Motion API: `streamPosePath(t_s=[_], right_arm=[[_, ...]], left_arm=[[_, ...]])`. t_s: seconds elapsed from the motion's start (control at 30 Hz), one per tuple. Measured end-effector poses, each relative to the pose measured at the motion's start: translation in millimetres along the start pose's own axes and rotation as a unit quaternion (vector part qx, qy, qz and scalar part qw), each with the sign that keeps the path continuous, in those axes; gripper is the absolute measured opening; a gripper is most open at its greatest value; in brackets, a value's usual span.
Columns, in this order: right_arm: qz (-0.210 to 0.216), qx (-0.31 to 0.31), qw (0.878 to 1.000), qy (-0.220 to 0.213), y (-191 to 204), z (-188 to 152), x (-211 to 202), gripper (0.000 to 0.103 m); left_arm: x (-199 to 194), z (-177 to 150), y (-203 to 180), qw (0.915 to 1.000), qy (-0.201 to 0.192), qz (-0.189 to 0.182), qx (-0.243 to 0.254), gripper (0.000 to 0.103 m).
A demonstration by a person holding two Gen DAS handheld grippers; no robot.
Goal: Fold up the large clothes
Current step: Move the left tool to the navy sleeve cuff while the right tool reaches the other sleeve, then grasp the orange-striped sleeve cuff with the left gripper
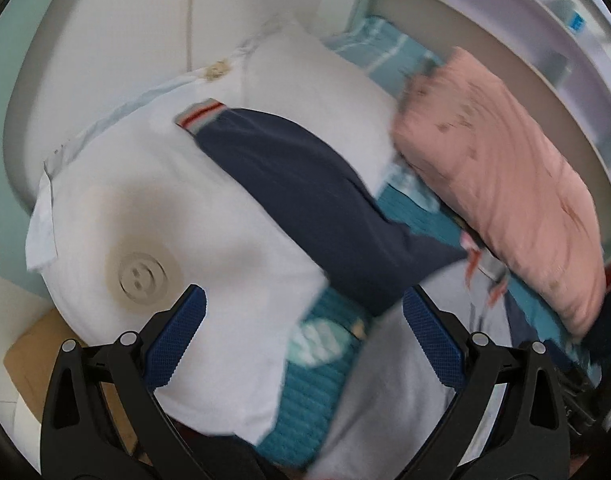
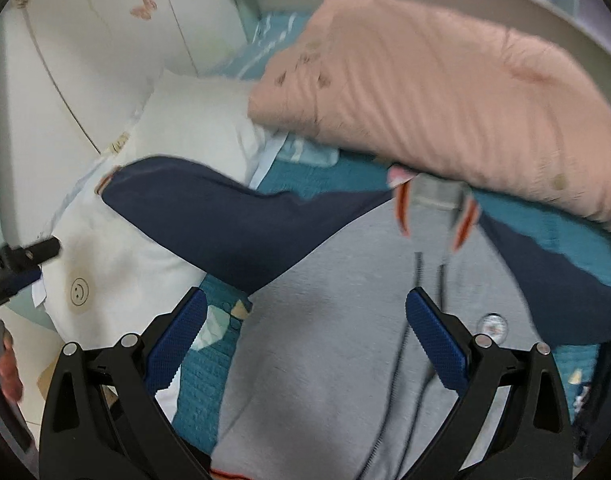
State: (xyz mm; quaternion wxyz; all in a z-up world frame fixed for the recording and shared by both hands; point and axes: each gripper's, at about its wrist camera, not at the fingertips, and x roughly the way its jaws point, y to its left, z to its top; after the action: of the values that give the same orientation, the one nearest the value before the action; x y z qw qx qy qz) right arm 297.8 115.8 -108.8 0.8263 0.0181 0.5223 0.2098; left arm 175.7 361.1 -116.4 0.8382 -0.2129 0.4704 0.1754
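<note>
i have both tools hanging over the bed, and both views are smeared with motion blur. my left gripper point(image 1: 303, 312) has its blue-padded fingers spread wide with nothing between them; below it lie the white pillow point(image 1: 153, 216) with a small smiley face printed on it, a strip of the teal bedspread point(image 1: 305, 392) and the pale grey edge of the garment. my right gripper point(image 2: 305, 314) is likewise spread wide and holds nothing, hovering above the grey chest of the jacket point(image 2: 329, 320). the jacket lies spread flat on the teal bedspread point(image 2: 201, 384), front up, with a dark zip line running down it, orange trim at the collar and a small round badge near the right finger. its navy sleeve point(image 2: 209, 216) reaches out to the left and drapes up onto the white pillow point(image 2: 117, 264), the striped cuff resting on the pillow top; in the left view that same navy sleeve point(image 1: 305, 200) crosses the pillow diagonally. the other navy sleeve runs off to the right. a pink quilt point(image 2: 445, 92) is bunched behind the collar, touching it. the left tool's black tip point(image 2: 25, 258) shows at the right view's left edge.
</note>
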Motion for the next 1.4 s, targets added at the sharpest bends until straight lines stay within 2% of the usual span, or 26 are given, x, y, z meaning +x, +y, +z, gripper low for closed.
streamPosePath(t_s=[0.1,0.13,0.27,0.33,0.37,0.43,0.47,0.5,0.53,0.6,0.73,0.8,0.97,1.0,1.07,1.23,1.4], right_arm=[[0.027,0.023,0.999,0.037,-7,15,40,0.095],[0.044,0.038,0.997,0.056,-12,21,58,0.095],[0.079,0.061,0.991,0.087,-21,37,100,0.095],[0.103,0.081,0.986,0.107,-27,42,123,0.090],[0.107,0.094,0.983,0.118,-30,45,134,0.084],[0.136,0.112,0.974,0.139,-31,49,155,0.059],[0.140,0.113,0.973,0.144,-31,49,161,0.054],[0.133,0.109,0.974,0.150,-30,51,169,0.045],[0.123,0.104,0.975,0.155,-28,52,176,0.031],[0.128,0.096,0.972,0.172,-24,52,192,0.016],[0.120,0.085,0.969,0.197,-17,48,214,0.005],[0.118,0.084,0.967,0.210,-13,46,226,0.003],[0.083,0.091,0.958,0.259,-12,30,272,0.000],[0.082,0.094,0.958,0.257,-14,27,281,0.000],[0.087,0.107,0.956,0.259,-17,26,284,0.000],[0.105,0.092,0.954,0.265,-20,26,288,0.000],[0.078,0.056,0.960,0.262,-10,28,285,0.000]], left_arm=[[20,27,23,0.9994,0.015,0.025,-0.020,0.098],[23,33,28,0.9992,0.018,0.027,-0.024,0.098],[36,65,54,0.9982,0.020,0.022,-0.052,0.098],[43,77,62,0.9973,0.026,0.029,-0.063,0.098],[46,83,64,0.9971,0.026,0.027,-0.067,0.098],[52,95,72,0.9964,0.022,0.020,-0.079,0.098],[56,100,76,0.9958,0.025,0.019,-0.086,0.098],[58,103,78,0.9955,0.026,0.017,-0.090,0.098],[62,107,81,0.9950,0.029,0.016,-0.094,0.098],[70,114,86,0.9943,0.031,0.013,-0.101,0.098],[83,121,95,0.9926,0.039,0.013,-0.114,0.098],[90,124,100,0.9917,0.042,0.009,-0.121,0.098],[104,126,111,0.9903,0.043,0.003,-0.132,0.098],[106,126,113,0.9899,0.044,0.004,-0.135,0.098],[111,127,118,0.9890,0.045,0.000,-0.141,0.098],[127,135,128,0.9857,0.043,-0.003,-0.163,0.098],[150,147,143,0.9762,0.046,-0.032,-0.209,0.098]])
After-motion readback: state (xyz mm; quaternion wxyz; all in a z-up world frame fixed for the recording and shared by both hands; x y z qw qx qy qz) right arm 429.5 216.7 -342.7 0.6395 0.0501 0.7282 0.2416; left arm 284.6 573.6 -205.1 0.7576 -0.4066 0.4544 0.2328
